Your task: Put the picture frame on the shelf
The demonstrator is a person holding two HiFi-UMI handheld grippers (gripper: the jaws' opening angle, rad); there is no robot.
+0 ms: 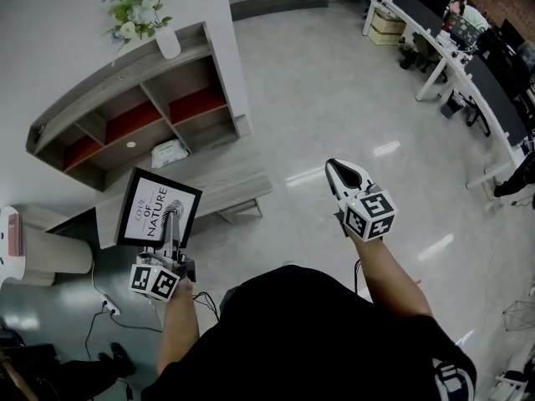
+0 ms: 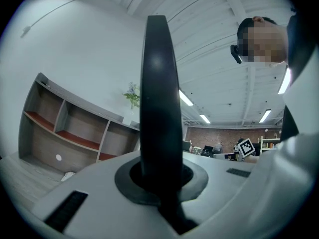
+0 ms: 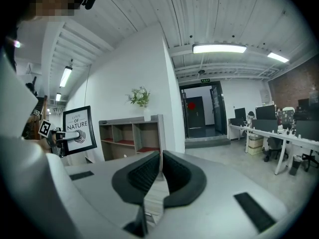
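The shelf (image 1: 117, 86) stood against the wall ahead and to the left, apart from the picture frame (image 1: 159, 207). The frame was carried upright off the floor, its long axis vertical and its printed face toward the right-hand side. The left gripper (image 1: 171, 224), nearer the shelf, had its fingers clamped on the frame's lower edge. The right gripper (image 1: 338, 167) had its fingers closed on nothing. The frame's back was hidden, and in the left gripper view its edge blocked the shelf's right end.
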